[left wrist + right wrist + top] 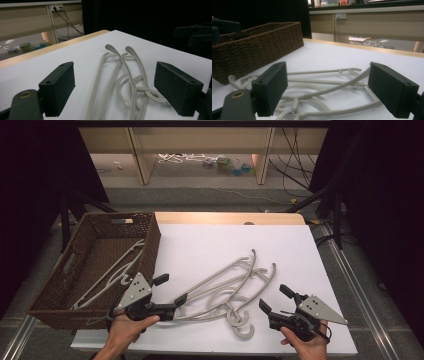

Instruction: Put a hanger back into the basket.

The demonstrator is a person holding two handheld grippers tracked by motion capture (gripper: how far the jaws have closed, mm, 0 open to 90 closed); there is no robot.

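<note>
At the left of the high view, a woven basket point(75, 270) is seen at the table's left edge, with pale hangers point(112, 275) already lying inside it; how many are there cannot be counted, since they overlap and the weave hides their lower parts. Just right of the basket, the left gripper point(170, 288) is held with its jaws spread wide and empty, the lower jaw lying close against the near end of the tangled hangers point(227, 290) on the white table point(210, 240); whether that jaw touches an arm cannot be told from above. In the left gripper view the hanger pile point(120, 82) is framed between the two open pads, nothing being clamped. A likely fault is judged to be that a closing grip would take one arm of an interlocked pile, so that the hooks point(242, 322) drag a second hanger along, or let it drop short of the basket. A thin, rounded arm may also slip from flat pads. Farther right, the right gripper point(272, 299) is likewise wide open and empty, poised just beside the hooks. In the right gripper view the hangers point(324, 87) cross one another between the pads, and their exact number, two or three, is hard to settle; the basket wall point(257, 47) is cut off at the frame's left.
</note>
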